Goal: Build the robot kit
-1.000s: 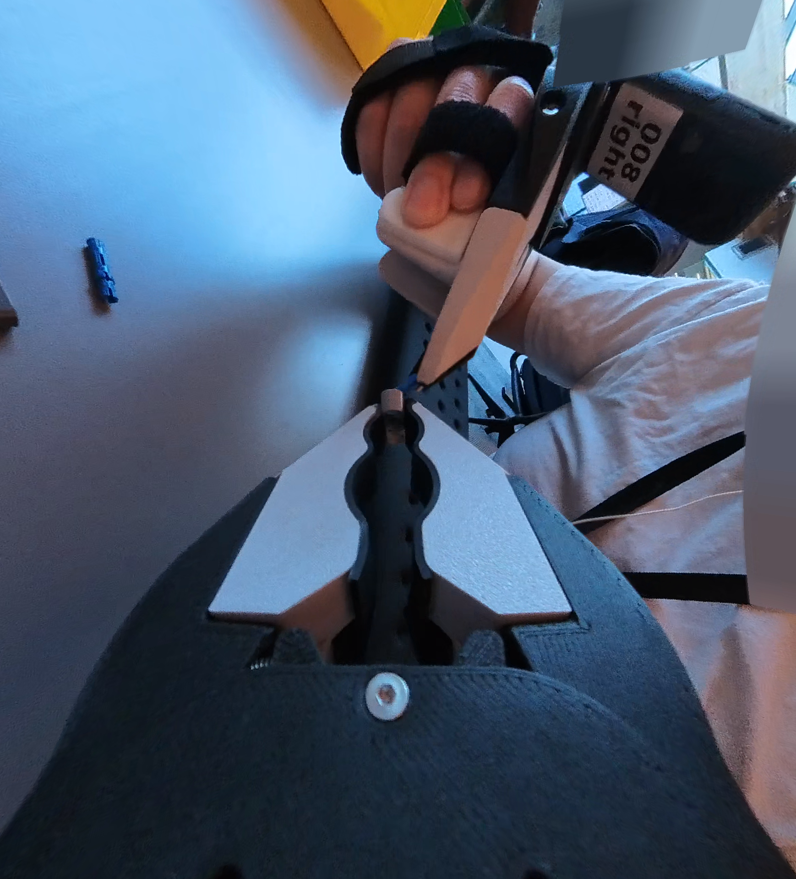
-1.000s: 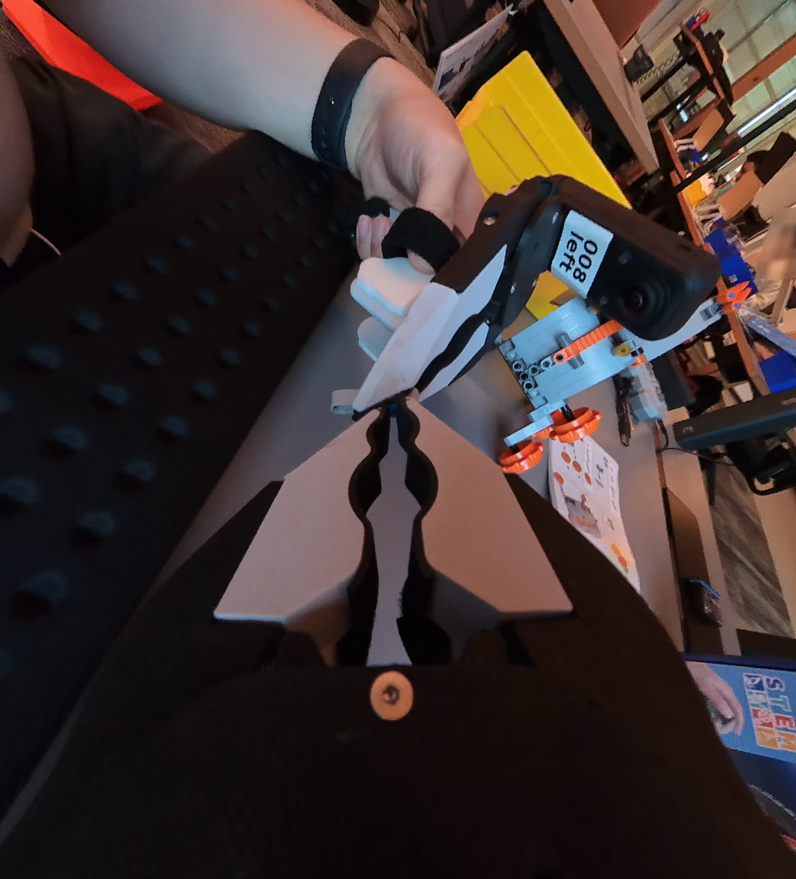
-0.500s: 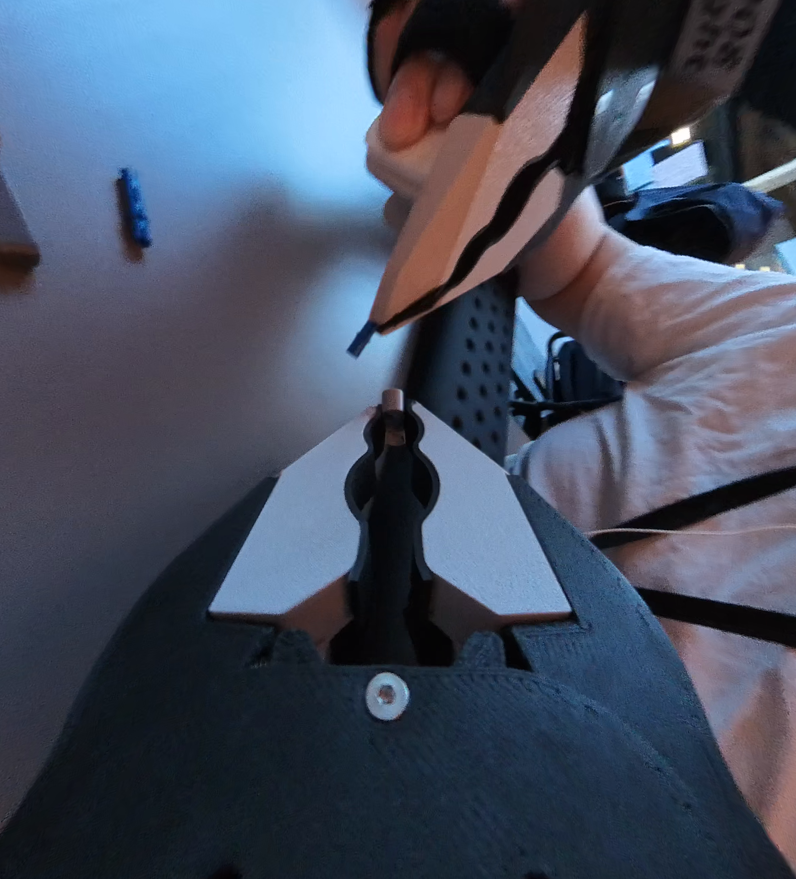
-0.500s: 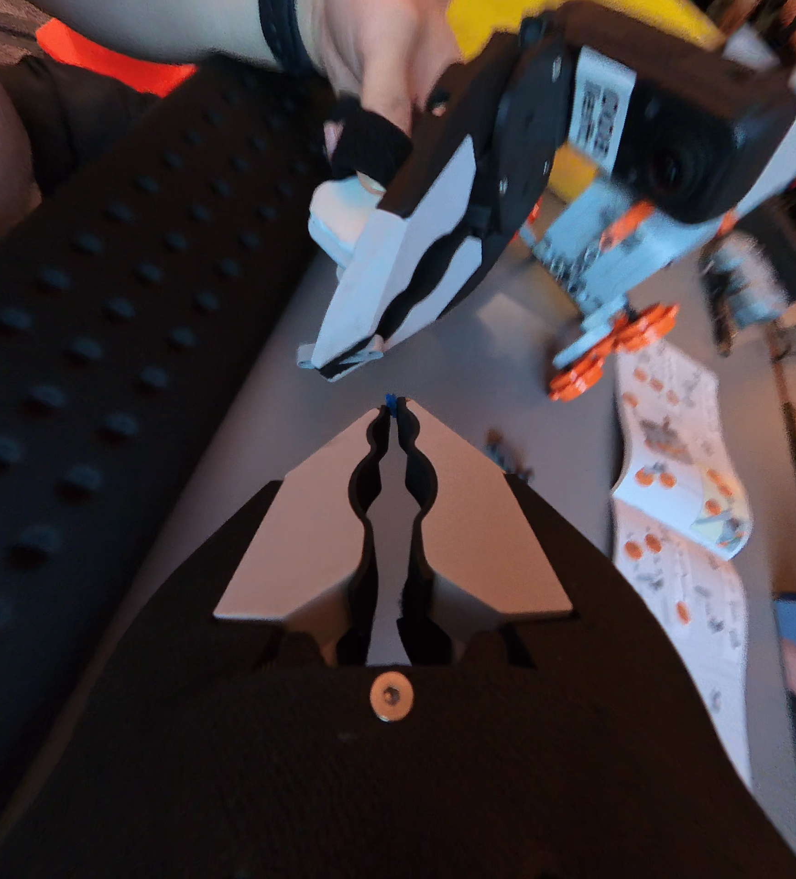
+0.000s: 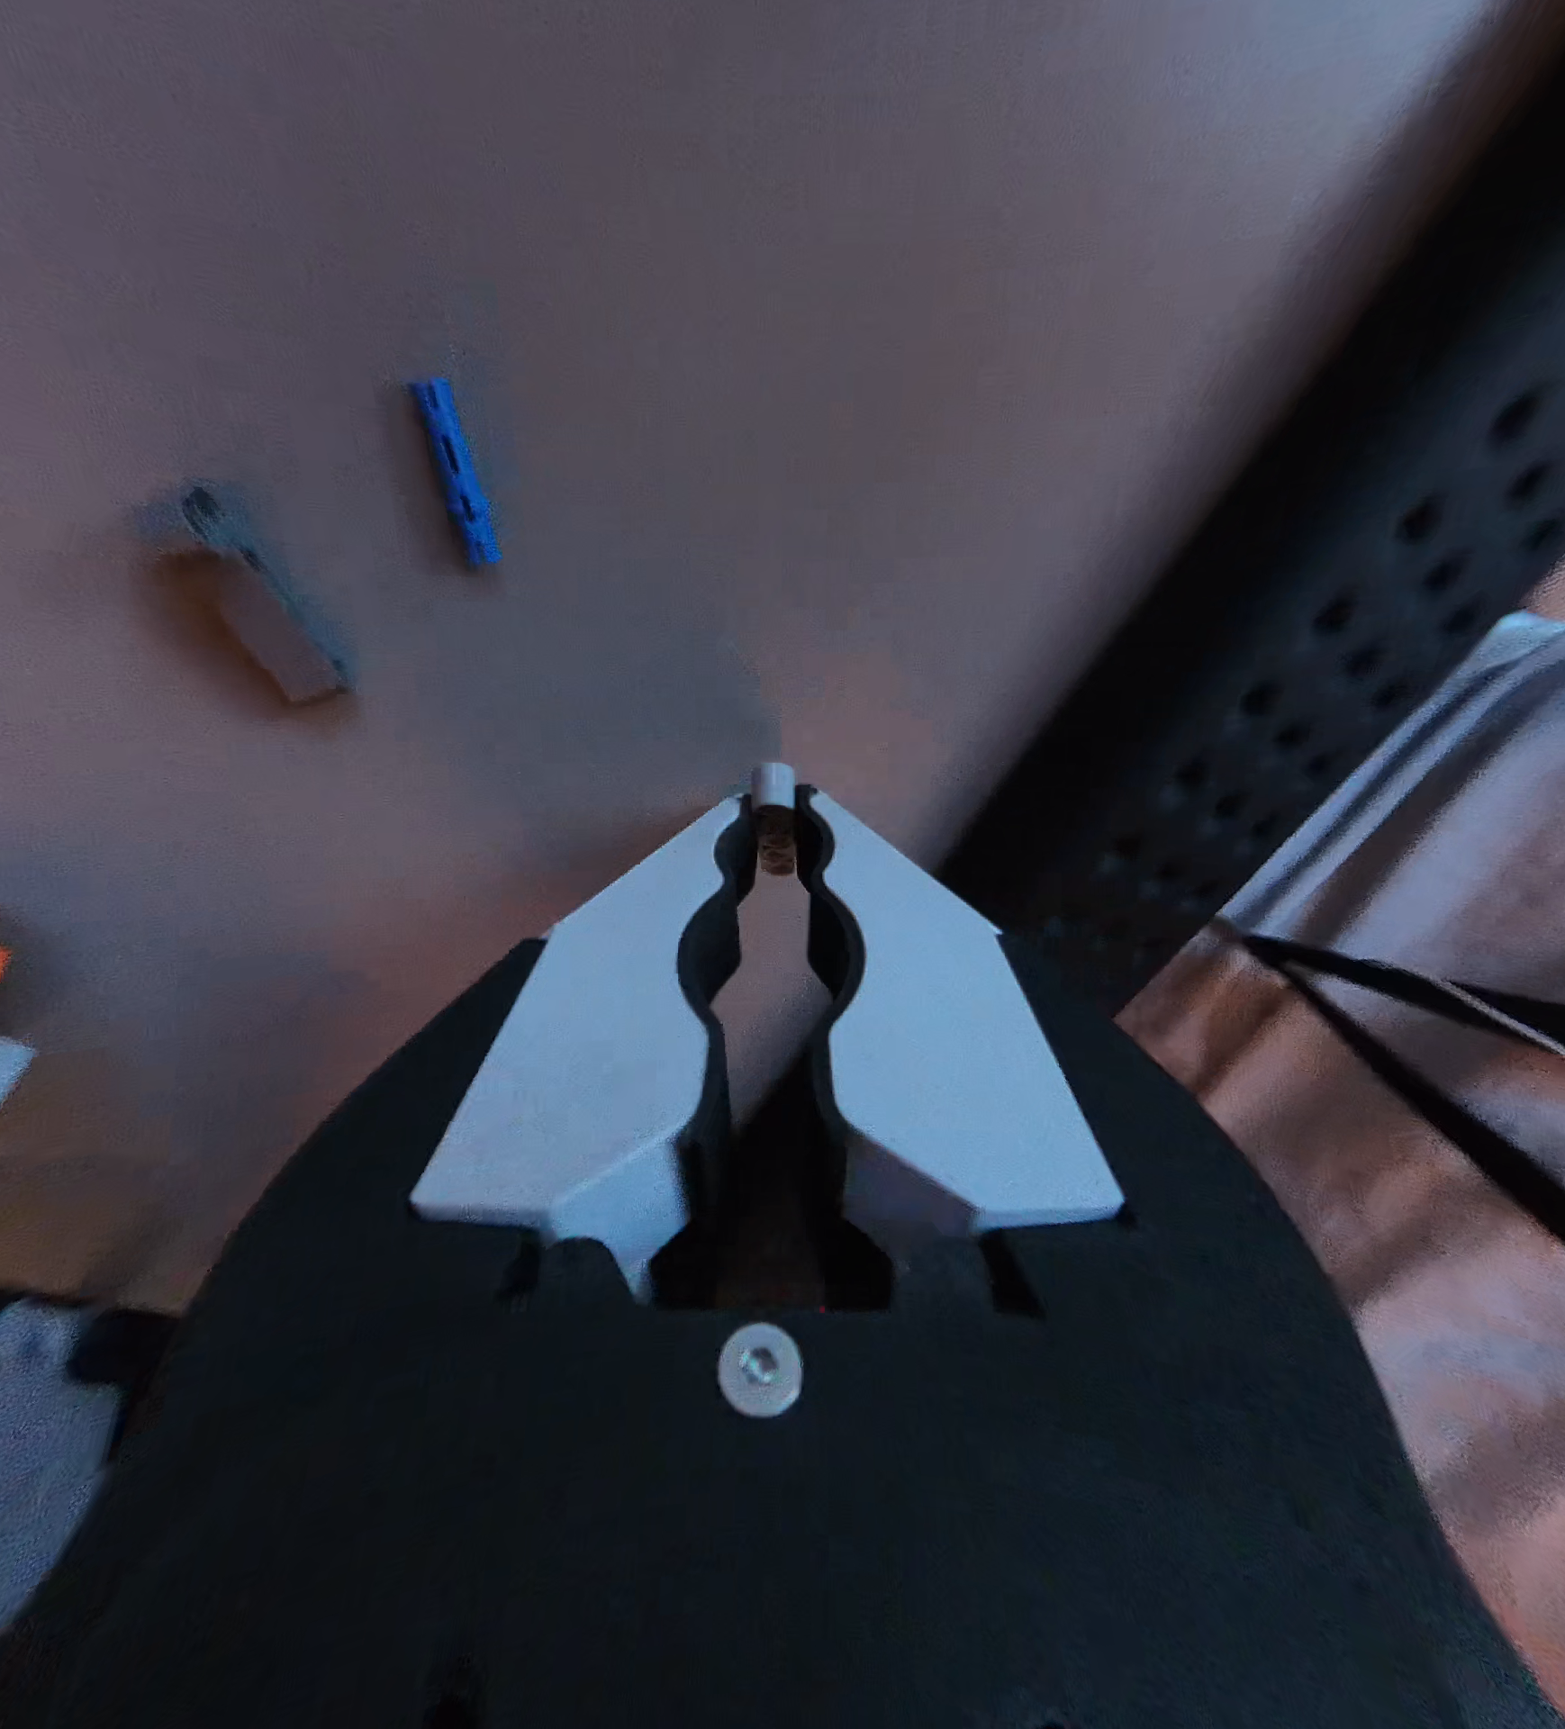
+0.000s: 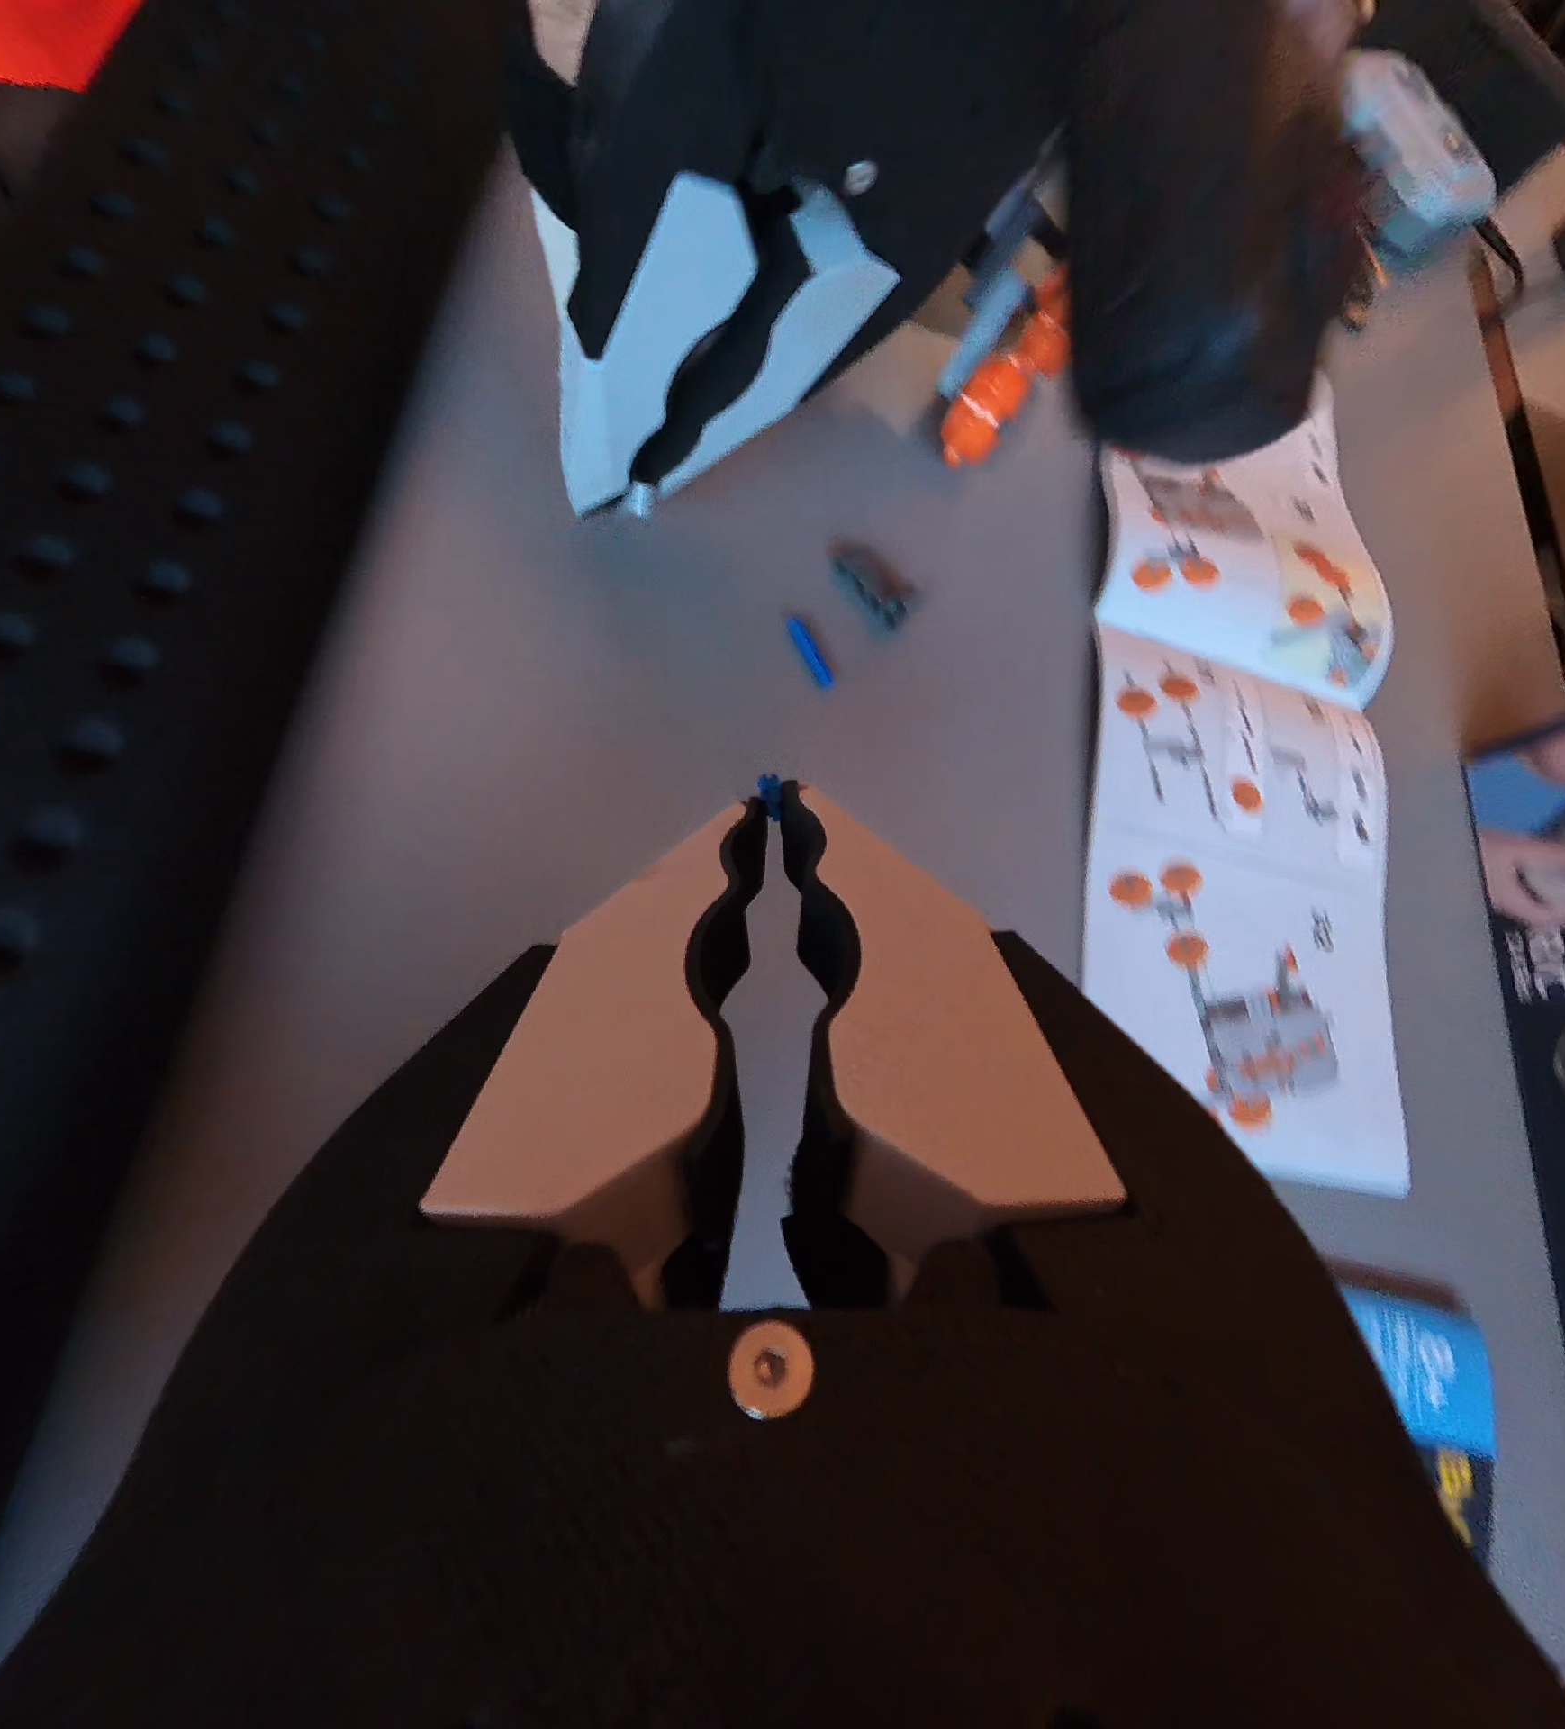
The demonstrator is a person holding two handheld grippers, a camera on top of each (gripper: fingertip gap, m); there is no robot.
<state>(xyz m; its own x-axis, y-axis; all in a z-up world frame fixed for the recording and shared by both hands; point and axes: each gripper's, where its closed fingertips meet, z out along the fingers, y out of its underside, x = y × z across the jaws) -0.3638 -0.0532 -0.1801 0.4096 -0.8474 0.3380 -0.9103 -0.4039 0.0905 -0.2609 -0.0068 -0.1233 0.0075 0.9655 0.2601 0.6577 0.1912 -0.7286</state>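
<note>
Two grippers over a grey table (image 5: pixel 854 281), left gripper (image 5: pixel 774 795) clamped on a small grey peg (image 5: pixel 773 784), right gripper (image 6: pixel 771 795) pinching a tiny blue pin (image 6: pixel 769 791), mostly hidden, loose blue pin (image 6: pixel 809 652) and blurred grey piece (image 6: pixel 870 582) beyond.

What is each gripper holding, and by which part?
The left gripper pinches a small grey pin by its rear, front end protruding. The right gripper pinches a tiny blue piece; the held part is hidden.

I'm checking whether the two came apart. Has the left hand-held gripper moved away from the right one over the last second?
Yes. In the right wrist view the left hand-held gripper now sits farther off, beyond the blue pin on the table, no longer tip to tip.
</note>
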